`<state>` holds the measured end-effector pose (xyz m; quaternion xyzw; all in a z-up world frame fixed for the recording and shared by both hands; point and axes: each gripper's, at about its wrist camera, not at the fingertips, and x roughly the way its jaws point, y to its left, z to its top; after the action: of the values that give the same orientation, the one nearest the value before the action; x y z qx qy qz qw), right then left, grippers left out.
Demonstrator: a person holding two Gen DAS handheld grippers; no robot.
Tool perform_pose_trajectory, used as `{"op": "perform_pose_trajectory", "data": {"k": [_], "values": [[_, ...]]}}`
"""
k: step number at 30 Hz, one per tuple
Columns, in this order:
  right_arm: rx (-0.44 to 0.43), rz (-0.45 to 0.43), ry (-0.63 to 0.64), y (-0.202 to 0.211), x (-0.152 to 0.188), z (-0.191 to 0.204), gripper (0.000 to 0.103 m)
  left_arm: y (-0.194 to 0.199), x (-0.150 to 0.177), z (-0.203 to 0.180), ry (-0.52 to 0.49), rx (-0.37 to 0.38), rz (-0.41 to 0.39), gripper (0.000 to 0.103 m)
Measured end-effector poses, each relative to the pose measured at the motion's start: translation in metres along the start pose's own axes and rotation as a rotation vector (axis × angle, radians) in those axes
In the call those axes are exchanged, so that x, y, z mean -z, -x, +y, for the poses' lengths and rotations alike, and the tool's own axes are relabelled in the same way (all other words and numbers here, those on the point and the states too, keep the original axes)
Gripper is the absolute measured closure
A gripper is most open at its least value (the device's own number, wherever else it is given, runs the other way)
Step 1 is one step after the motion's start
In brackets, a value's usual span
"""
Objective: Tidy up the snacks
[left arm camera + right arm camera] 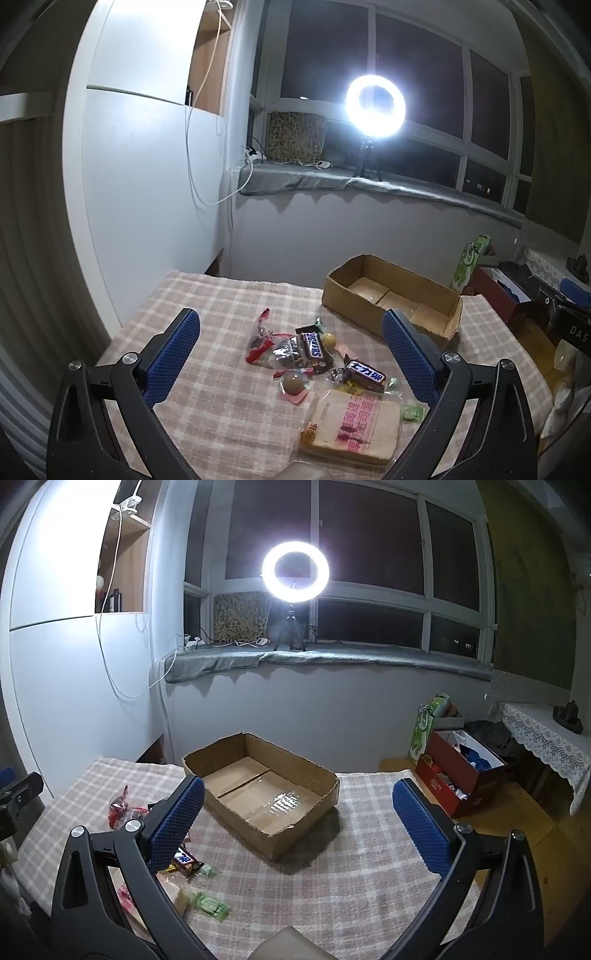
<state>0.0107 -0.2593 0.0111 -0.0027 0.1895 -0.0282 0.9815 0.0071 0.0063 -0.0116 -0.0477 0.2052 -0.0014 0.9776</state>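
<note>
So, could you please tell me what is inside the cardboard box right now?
The cardboard box holds no snacks: only its bare taped floor shows. In the right wrist view the near wall hides a thin strip of floor; the snack pile lies outside on the tablecloth.

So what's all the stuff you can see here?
box: one, brown cardboard, empty, far side of table
Snickers bars: two, brown, in the snack pile
bread: one, pale, wrapped, near edge
round candies: two, brown and yellow, in the pile
green packet: one, beside the bread
tablecloth: one, pink plaid
ring light: one, white, on windowsill
left gripper: blue pads, open
right gripper: blue pads, open
</note>
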Motion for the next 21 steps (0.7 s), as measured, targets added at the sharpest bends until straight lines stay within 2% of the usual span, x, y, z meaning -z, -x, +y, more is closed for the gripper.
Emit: {"op": "perform_pose_trajectory", "data": {"k": [21], "values": [[0.007,-0.004,0.001,-0.0008,-0.0016,0.0011,0.000,0.0003,-0.0003,-0.0031,-0.006,0.008,0.000,0.004]]}}
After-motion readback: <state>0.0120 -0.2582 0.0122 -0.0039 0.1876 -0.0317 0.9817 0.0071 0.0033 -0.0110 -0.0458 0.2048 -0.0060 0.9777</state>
